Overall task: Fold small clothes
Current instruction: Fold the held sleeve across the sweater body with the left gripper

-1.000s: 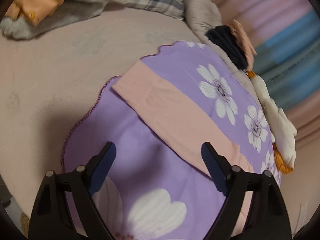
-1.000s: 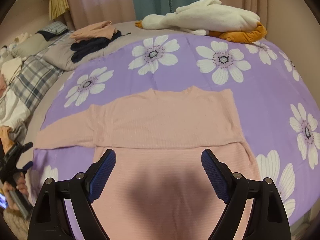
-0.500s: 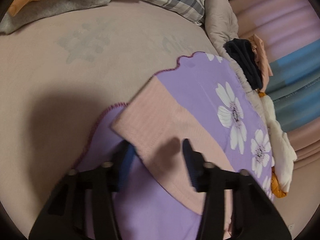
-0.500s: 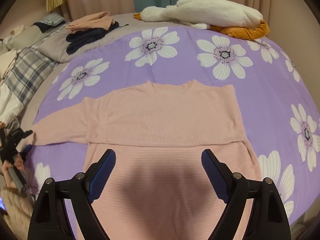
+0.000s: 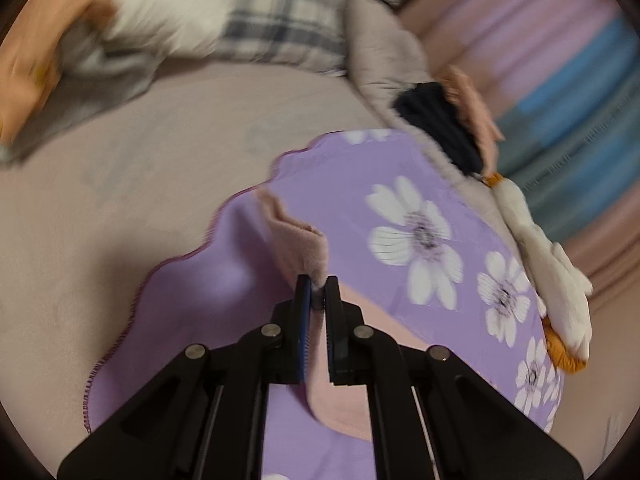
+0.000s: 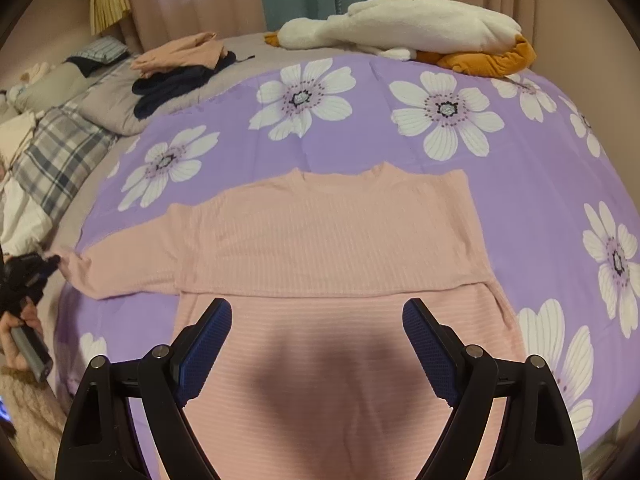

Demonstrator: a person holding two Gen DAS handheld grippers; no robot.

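With the left gripper [image 5: 316,286] pinching the pink ribbed knit sweater's [image 6: 332,236] sleeve cuff [image 5: 298,240] — right gripper [image 6: 316,344] fingers wide, empty — we should carry it flat across the chest.

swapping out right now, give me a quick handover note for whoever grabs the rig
Left claw: shut on the cuff of the pink sweater's outstretched sleeve, lifting it off the purple floral blanket.
Right claw: open, hovering above the sweater's lower body, holding nothing.
Done: the other sleeve looks already folded across the chest.
Left: probably bring the held sleeve inward over the body, then fold the body. Folded clothes sit at the far left.
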